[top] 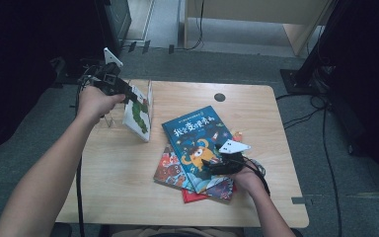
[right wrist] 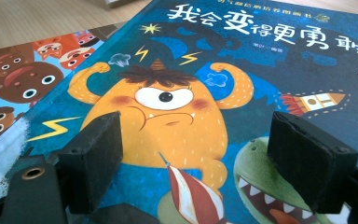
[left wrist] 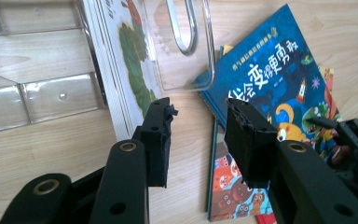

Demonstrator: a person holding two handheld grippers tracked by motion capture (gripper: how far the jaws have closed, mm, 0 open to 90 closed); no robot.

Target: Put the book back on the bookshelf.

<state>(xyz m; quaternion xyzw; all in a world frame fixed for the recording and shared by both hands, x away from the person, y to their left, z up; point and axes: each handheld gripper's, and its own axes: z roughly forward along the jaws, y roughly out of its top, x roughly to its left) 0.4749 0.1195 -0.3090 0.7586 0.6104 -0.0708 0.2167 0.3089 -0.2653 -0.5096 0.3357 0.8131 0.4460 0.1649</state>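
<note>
So my right gripper (top: pixel 212 163) sits low over the blue book (top: pixel 197 143), jaws spread wide with nothing pinched; its own view shows the orange one-eyed monster (right wrist: pixel 168 126) on the cover, which the high view barely resolves. That blue book tops a messy stack, with a cartoon-faces book (left wrist: pixel 228 191) poking out underneath. Farther back, my left gripper (top: pixel 131 96) is parted too, empty, just beside the white book (top: pixel 138 116) standing upright in the clear acrylic rack (left wrist: pixel 186 51). The rack's divider crowds that book.
</note>
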